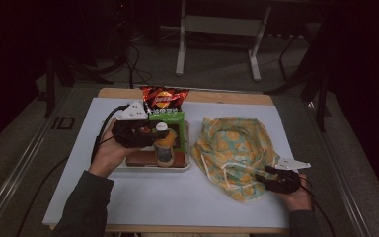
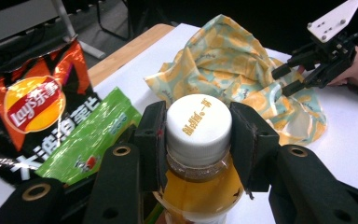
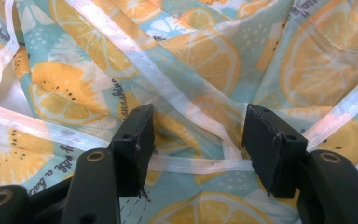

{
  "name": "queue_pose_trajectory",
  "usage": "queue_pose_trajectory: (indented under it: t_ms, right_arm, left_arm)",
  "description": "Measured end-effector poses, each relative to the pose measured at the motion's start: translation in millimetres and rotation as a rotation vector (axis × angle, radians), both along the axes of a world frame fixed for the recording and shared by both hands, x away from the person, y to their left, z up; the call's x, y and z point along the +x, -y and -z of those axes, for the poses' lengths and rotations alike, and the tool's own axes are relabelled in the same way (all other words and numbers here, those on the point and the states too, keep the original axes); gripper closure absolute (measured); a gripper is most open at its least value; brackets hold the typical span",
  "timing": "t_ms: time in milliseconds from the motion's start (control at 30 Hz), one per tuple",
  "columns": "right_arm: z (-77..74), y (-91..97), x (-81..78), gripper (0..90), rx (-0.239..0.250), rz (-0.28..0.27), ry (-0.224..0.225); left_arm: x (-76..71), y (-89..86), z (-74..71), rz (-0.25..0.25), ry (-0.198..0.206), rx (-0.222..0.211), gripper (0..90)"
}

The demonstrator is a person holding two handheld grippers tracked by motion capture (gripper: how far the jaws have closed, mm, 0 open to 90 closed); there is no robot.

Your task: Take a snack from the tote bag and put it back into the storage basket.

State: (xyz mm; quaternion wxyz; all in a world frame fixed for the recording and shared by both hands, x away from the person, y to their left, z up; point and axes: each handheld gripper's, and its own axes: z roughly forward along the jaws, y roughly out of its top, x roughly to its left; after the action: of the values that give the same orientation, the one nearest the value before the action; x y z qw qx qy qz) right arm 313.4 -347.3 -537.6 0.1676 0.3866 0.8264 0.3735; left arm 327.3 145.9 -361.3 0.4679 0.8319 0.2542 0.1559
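A bottle (image 1: 166, 145) of amber drink with a white cap (image 2: 198, 122) stands up out of the tray (image 1: 150, 168). My left gripper (image 1: 161, 129) (image 2: 198, 140) is shut on its cap and neck, one pad on each side. To the right lies a crumpled cloth bag (image 1: 232, 148) (image 2: 223, 60) (image 3: 205, 51) printed with orange slices. My right gripper (image 1: 264, 174) (image 2: 283, 79) (image 3: 196, 140) sits at the bag's near right edge, jaws open, with a white strap (image 3: 191, 163) of the bag running across the gap between them.
A red Lay's crisp bag (image 1: 164, 98) (image 2: 32, 107) and a green packet (image 1: 167, 116) (image 2: 88, 135) lean at the tray's far end. A white mat (image 1: 177, 197) covers the wooden table, bare along its near side. Table legs and cables stand beyond.
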Motion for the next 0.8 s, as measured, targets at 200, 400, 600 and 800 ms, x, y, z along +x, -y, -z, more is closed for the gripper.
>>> queue_pose_trajectory:
  t_ms: [200,400,600,800]
  right_arm:
    - [0.0,0.0,0.0,43.4,-0.001,0.0,0.0]
    - [0.0,-0.1,0.0,43.3,-0.002,0.0,0.001]
    - [0.0,0.0,0.0,43.3,0.0,0.0,0.0]
    - [0.2,-0.2,-0.1,43.4,0.0,0.001,0.003]
  left_arm:
    - [-0.7,-11.8,-0.1,-0.02,0.005,-0.001,58.4]
    - [-0.5,-18.8,1.2,-0.025,0.009,0.004,58.5]
    - [0.3,-25.0,0.1,-0.035,0.01,0.004,58.5]
    - [0.6,-33.2,-0.1,-0.05,0.013,0.001,58.5]
